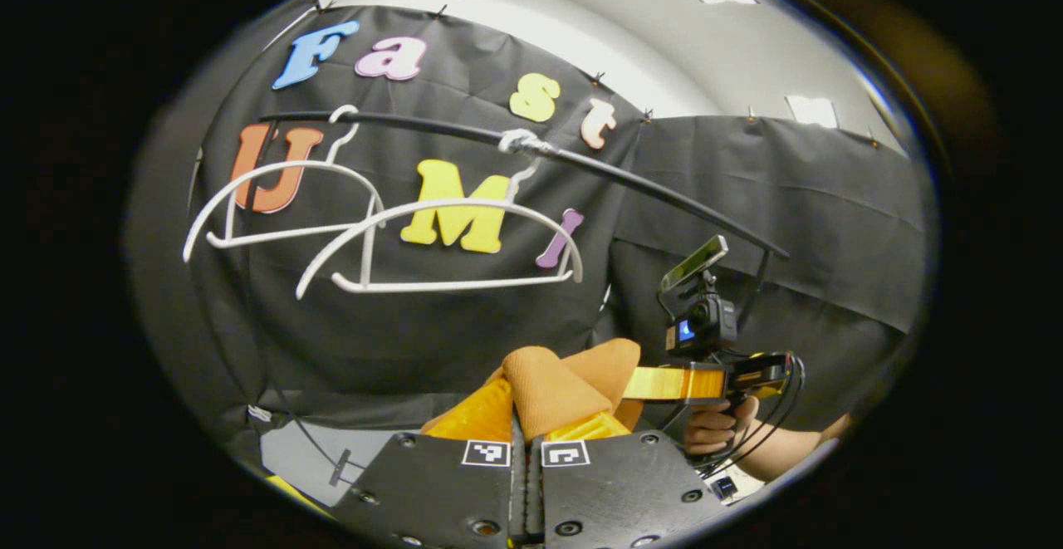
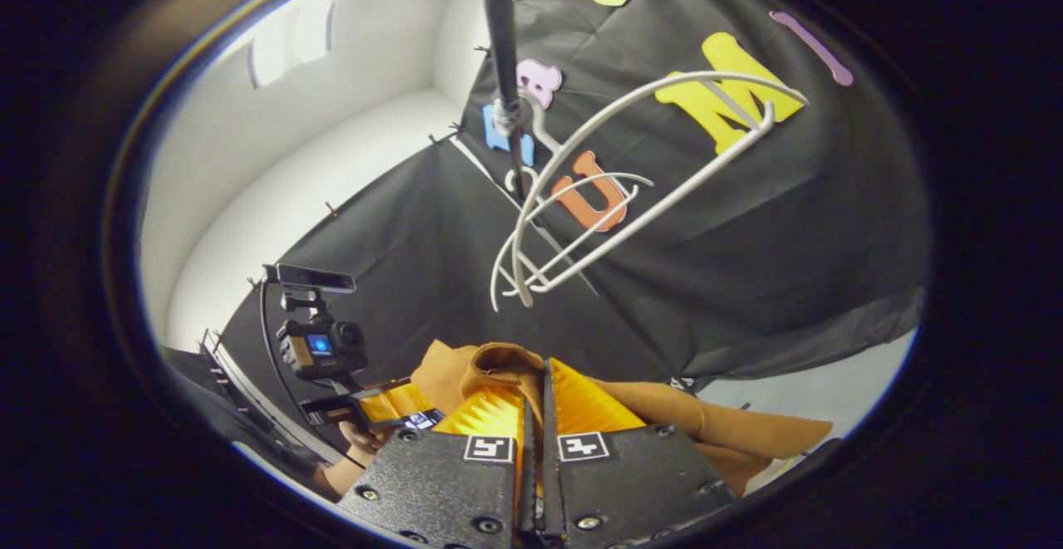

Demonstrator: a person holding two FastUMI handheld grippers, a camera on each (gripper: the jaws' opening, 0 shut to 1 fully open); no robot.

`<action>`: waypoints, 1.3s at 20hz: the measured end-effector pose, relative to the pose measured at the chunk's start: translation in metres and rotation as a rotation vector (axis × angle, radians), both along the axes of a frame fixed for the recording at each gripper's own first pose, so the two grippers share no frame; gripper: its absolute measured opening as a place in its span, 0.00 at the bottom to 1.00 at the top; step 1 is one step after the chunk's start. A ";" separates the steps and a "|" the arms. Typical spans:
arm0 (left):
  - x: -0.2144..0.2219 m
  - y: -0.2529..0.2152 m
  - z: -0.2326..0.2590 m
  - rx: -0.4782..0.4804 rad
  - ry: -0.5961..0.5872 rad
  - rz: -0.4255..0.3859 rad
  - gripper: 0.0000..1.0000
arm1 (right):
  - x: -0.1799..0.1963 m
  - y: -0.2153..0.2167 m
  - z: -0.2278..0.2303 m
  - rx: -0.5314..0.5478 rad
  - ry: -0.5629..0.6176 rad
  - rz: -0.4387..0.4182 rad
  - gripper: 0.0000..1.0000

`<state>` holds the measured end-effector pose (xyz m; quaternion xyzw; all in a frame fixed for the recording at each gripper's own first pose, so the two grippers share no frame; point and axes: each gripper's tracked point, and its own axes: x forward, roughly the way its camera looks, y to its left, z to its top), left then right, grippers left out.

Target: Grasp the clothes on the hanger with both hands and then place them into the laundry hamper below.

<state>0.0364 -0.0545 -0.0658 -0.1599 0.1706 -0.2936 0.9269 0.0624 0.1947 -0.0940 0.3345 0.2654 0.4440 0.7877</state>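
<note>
Already you have the orange garment [image 1: 555,387] pinched in both tools: in the left gripper view the left gripper [image 1: 526,434] has its jaws drawn nearly together on a fold of the cloth, and in the right gripper view the right gripper [image 2: 536,416] is likewise closed down on a bunched edge, with the rest of the cloth trailing off to its right. The two white hangers [image 1: 432,237] on the black rail [image 1: 581,163] hang bare, so the garment looks free of them and sits low, between your two tools.

What could go wrong from here is mostly about where it lands. The laundry hamper is not something you can see from either camera just now, so you would be lowering blind; drift to one side and the trailing tail may drape over its rim or fall outside.

Each grip is only a thin fold, so a quick swing or pulling the tools apart could slide the cloth out of one pair of jaws early and leave it dangling from the other.

Mind the cables by your hand [image 1: 718,426] under the far tool; loose fabric could catch there.
</note>
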 end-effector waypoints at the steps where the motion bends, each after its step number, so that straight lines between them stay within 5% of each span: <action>1: -0.001 0.000 0.007 -0.018 0.000 0.003 0.00 | -0.003 0.002 0.008 0.022 -0.007 0.001 0.07; 7: -0.005 0.000 0.004 -0.027 -0.010 0.018 0.06 | -0.014 0.005 0.012 0.070 0.001 0.007 0.06; 19: -0.001 0.009 -0.202 0.153 0.323 0.141 0.00 | 0.006 0.002 -0.213 -0.144 0.440 -0.082 0.06; 26: -0.002 0.003 -0.325 0.283 0.583 0.228 0.00 | 0.007 -0.001 -0.364 -0.523 0.634 -0.163 0.06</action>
